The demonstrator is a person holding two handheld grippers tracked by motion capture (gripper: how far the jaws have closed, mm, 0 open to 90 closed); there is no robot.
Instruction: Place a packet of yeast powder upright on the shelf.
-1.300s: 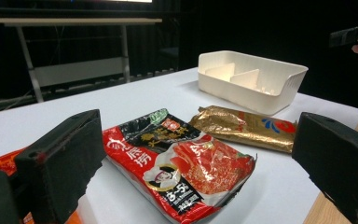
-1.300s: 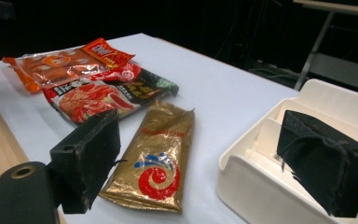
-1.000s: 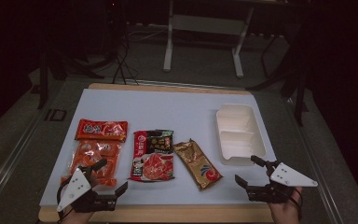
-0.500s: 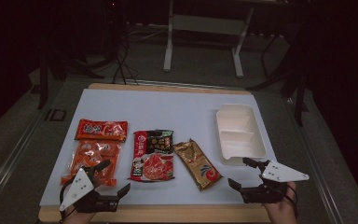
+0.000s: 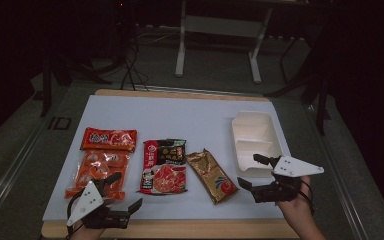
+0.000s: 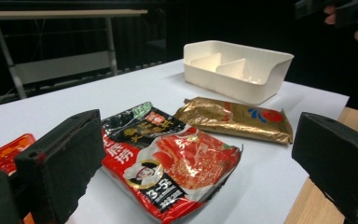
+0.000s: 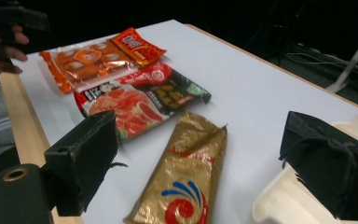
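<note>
– Where is the gold packet (image 5: 212,176)?

– It lies flat on the white surface (image 5: 190,117), between the red soup packet (image 5: 163,167) and the white tray (image 5: 256,141). The right tongs (image 5: 246,172) hang just beside it, wide open, with nothing in them.

– And the left tongs (image 5: 125,192)?

– Wide open too, holding nothing, low by the near wooden edge (image 5: 180,229), just beside the orange packet (image 5: 98,170). A small red packet (image 5: 108,139) lies behind that one.

– Is there room to move?

– Yes, the far half of the surface is bare. The room behind is dark, with a metal stand (image 5: 219,25) on the floor.
</note>
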